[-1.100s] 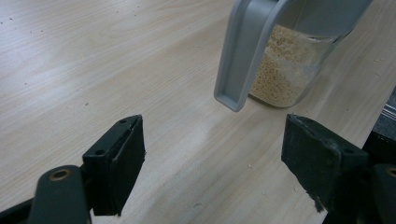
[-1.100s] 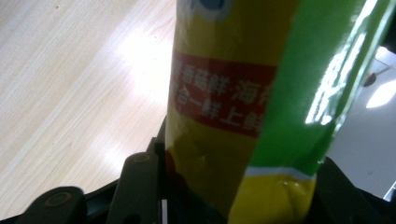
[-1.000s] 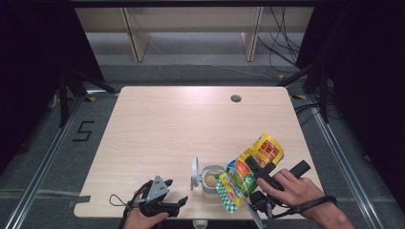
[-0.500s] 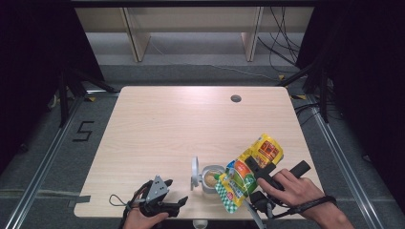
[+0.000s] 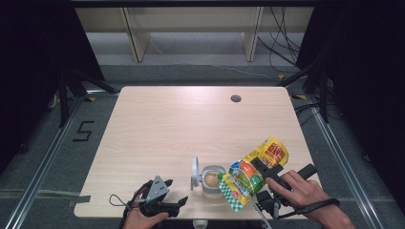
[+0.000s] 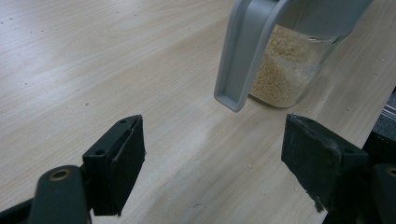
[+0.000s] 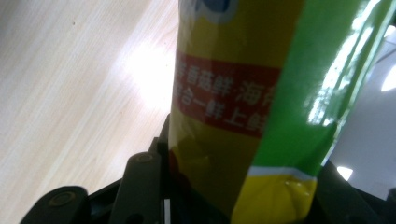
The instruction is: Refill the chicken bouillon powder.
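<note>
We hold the pouch in our right gripper, whose fingers pinch it across its middle. In the right gripper view the pouch rises between the 2 black jaws, yellow and green with a red band of white print. It is tilted over the jar, with its lower checked end just above the jar's open mouth and its yellow upper end pointing away to the right and farther up the bench.

The jar stands near the front edge of the bench, between our 2 hands. Its grey lid is flipped up on the left side. In the left gripper view the jar is clear and partly filled with pale grains, and the lid hangs in front of it.

Our left gripper rests low at the front left of the jar, well apart from it. Its fingers are spread wide with only bare bench between them.
</note>
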